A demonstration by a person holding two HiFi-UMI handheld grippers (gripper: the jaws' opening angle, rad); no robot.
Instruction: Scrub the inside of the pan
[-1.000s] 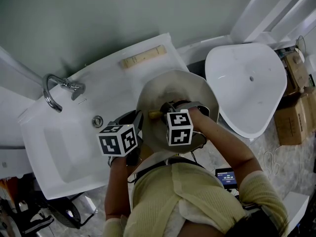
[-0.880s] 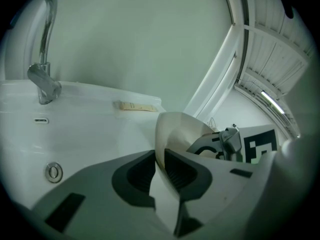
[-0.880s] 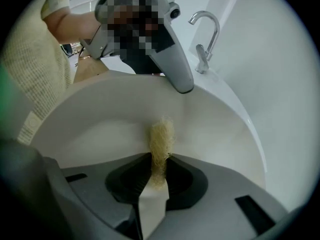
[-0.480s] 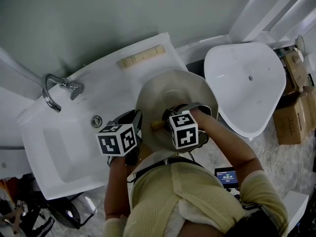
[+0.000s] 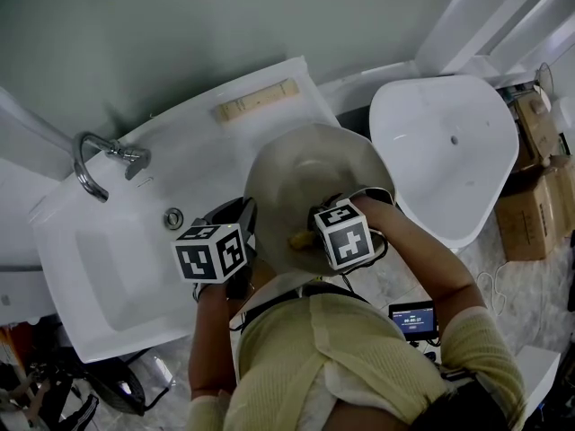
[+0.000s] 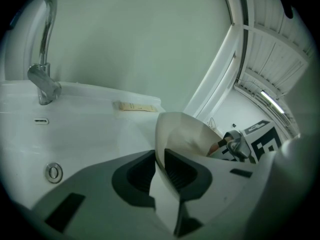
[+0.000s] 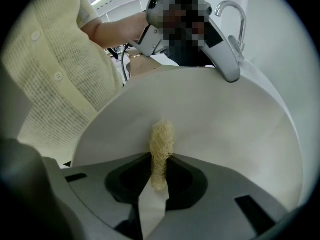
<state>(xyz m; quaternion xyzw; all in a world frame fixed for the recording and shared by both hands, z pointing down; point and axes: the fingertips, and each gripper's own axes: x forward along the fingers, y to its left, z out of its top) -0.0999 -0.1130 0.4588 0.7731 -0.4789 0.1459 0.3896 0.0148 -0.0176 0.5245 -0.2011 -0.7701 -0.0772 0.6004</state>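
The pan (image 5: 314, 182), pale beige inside, is held tilted over the corner of the white sink counter (image 5: 193, 151). My left gripper (image 5: 244, 233) is shut on the pan's rim (image 6: 159, 156), which stands clamped between the dark pads. My right gripper (image 5: 310, 236) is shut on a straw-coloured loofah scrubber (image 7: 161, 146), whose tip presses on the pan's inner wall (image 7: 220, 124) near the edge closest to me. In the head view the scrubber (image 5: 299, 238) shows as a yellow tuft beside the right marker cube (image 5: 346, 234).
A chrome faucet (image 5: 94, 162) and a drain (image 5: 173, 218) lie left of the pan in the sink. A wooden strip (image 5: 260, 101) rests on the counter's far edge. A second white basin (image 5: 449, 151) stands to the right, with cardboard boxes (image 5: 530, 196) beyond it.
My right gripper has drawn the scrubber across the pan's inside toward me and slightly right. The left gripper and pan have stayed nearly still.
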